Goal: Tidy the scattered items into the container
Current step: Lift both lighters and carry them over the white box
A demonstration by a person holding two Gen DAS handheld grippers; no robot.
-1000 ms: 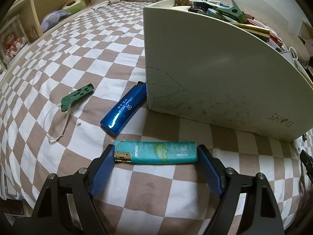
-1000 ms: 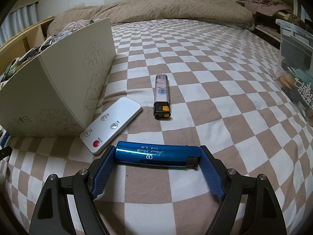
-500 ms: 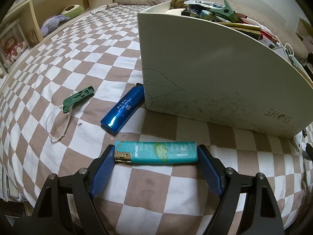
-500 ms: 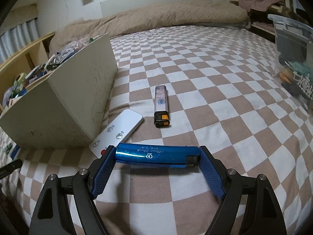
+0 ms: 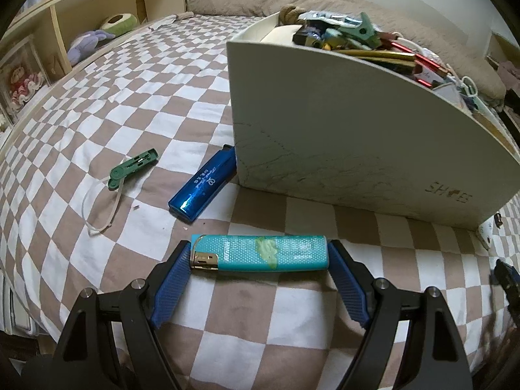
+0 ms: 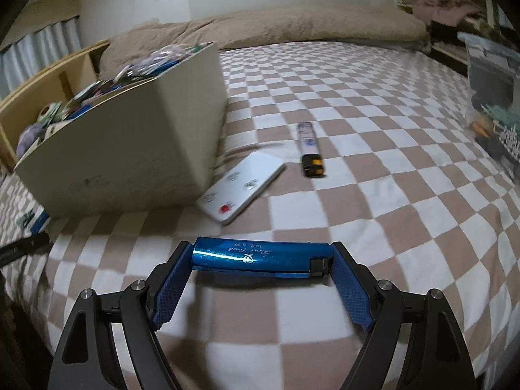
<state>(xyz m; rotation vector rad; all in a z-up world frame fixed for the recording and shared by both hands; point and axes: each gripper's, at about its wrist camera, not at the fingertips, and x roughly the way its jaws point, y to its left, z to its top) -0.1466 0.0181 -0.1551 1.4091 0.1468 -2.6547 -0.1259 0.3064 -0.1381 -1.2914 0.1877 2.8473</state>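
Note:
My left gripper (image 5: 260, 256) is shut on a teal lighter (image 5: 260, 253), held crosswise above the checkered bed. My right gripper (image 6: 261, 260) is shut on a shiny blue lighter (image 6: 260, 256), also held crosswise above the bed. The cream box (image 5: 341, 136), full of small items, stands ahead of the left gripper; in the right wrist view the box (image 6: 130, 149) is at the left. On the bed lie another blue lighter (image 5: 204, 185) against the box, a green tool with a white cord (image 5: 131, 167), a white remote (image 6: 240, 188) and a clear lighter (image 6: 308, 149).
A wooden shelf (image 5: 65, 32) with plush toys runs along the bed's left side. A brown duvet (image 6: 292, 26) lies at the head of the bed. A clear bag of items (image 6: 494, 97) sits at the right edge.
Both grippers have risen with their lighters still held. The right gripper's view has swung towards the box and is blurred by motion.

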